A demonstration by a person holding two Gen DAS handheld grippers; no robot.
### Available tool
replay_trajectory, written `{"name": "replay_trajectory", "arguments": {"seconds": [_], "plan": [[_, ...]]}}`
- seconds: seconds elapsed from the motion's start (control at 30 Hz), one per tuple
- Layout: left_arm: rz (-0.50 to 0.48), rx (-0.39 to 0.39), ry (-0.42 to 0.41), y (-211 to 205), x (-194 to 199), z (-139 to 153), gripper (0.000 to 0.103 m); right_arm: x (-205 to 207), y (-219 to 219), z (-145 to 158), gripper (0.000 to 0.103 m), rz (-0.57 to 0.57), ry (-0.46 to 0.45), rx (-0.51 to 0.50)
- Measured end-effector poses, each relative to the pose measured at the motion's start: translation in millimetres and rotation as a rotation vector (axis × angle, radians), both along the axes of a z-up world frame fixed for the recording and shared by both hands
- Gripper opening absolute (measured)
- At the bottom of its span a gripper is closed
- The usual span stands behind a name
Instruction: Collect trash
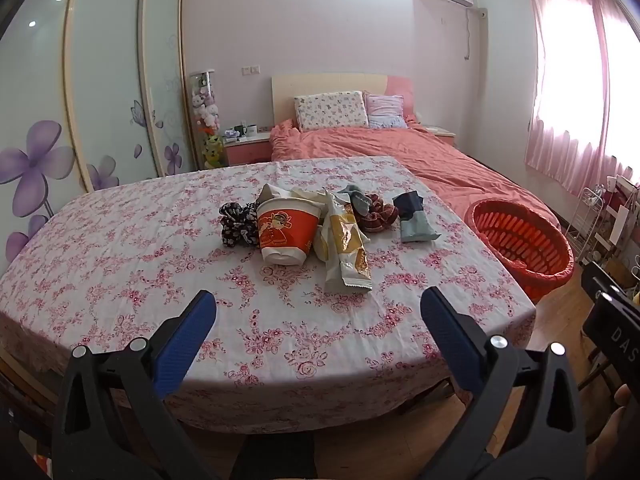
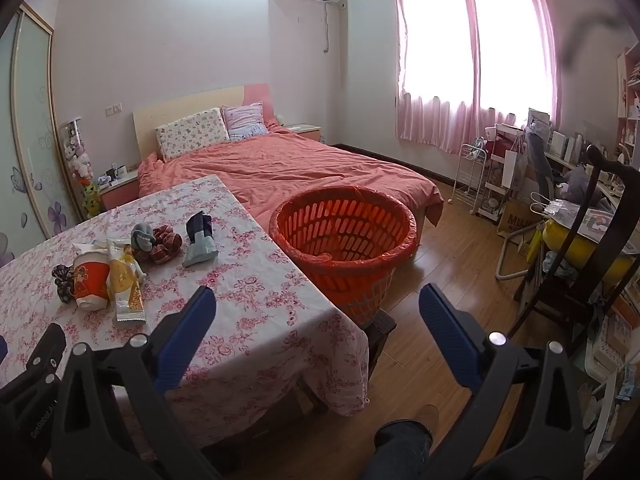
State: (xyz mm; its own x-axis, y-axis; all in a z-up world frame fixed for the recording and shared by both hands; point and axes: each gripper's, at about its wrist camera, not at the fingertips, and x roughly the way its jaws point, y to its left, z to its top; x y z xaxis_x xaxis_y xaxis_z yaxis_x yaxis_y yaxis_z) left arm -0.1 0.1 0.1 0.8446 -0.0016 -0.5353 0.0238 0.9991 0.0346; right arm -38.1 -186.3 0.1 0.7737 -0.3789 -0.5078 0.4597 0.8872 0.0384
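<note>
- Orange plastic forms the basket, lined with a thin bag and set just off the table corner, ahead of the right gripper between its blue fingers; a piece released short of its rim is judged likely to fall to the wooden floor.
- Trash is heaped ahead of the left gripper, well beyond its fingertips: a red noodle cup lying tipped, a yellow-and-white wrapper touching it, and a grey-blue packet further right.
- Scrunchies and a sock are mixed into the same heap, so cloth is judged likely to be pinched together with a wrapper.
- Crushing or rolling of the cup is judged possible if it is squeezed across its round wall.
- Snagging of the floral tablecloth is a risk if the fingers are driven down too low.
- Both grippers are held low before the near table edge, side by side, aimed forward.
- Both pairs of jaws are spread wide, with nothing between them.
</note>
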Motion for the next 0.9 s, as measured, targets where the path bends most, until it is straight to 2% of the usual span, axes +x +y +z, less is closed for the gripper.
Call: {"name": "replay_trajectory", "arguments": {"seconds": [0.9], "plan": [[0.0,-0.001,0.004,-0.3,0.8,-0.3,0.101,1.5,1.4,-1.1,0.099,-0.001,0.006,-0.002]]}}
